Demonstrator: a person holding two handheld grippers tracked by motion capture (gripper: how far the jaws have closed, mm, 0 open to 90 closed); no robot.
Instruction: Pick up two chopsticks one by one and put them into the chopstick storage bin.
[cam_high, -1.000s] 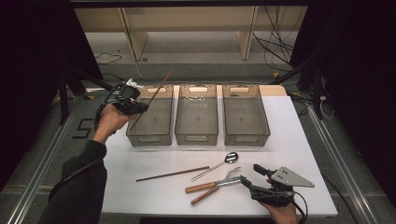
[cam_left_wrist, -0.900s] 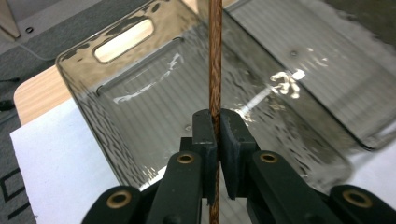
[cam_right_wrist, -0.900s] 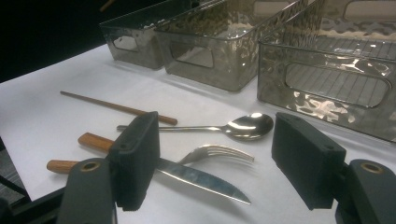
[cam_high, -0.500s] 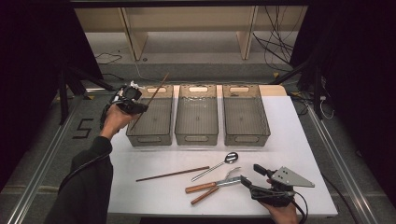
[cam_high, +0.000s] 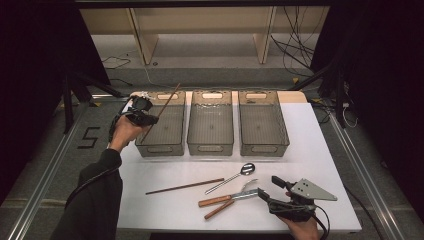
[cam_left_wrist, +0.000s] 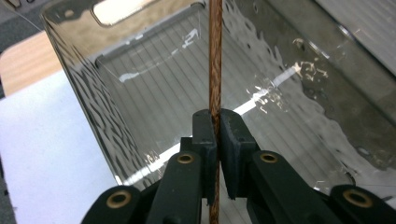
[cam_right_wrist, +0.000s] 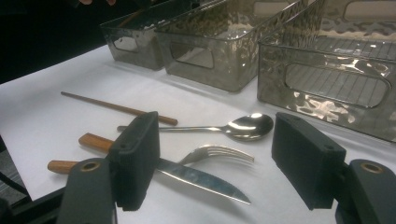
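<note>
Over the left bin at the far-left corner of the counter, your left claw (cam_high: 145, 117) is clamped on a thin brown wooden chopstick (cam_high: 167, 104). In the left gripper view the two black pads (cam_left_wrist: 205, 133) pinch the stick (cam_left_wrist: 215, 60) partway along its length, with stick showing above and below the grip.

- Long axis: in the high view the chopstick slants up and away toward the far edge, upper end above the rim of the clear ribbed plastic bin (cam_high: 162, 148), lower part over the bin's inside.
- Bin lies directly beyond and under the claw (cam_left_wrist: 212, 154); its ribbed floor (cam_left_wrist: 154, 93) shows bare behind the stick.
- Judgement: the drop turns on tilt. Lay the stick parallel to the bin's long sides before letting go, or it may prop against the far wall.

Near the front-right corner, your right claw (cam_high: 267, 196) stands with jaws apart, holding nothing, its pads either side of a wooden-handled steel knife (cam_right_wrist: 187, 173).

- Beside the knife: a steel fork (cam_right_wrist: 219, 152), a steel spoon (cam_right_wrist: 243, 126), and a second brown chopstick (cam_right_wrist: 116, 108).
- That second chopstick lies toward the front-left, long axis roughly along the front edge; your left hand looks better placed for it.
</note>
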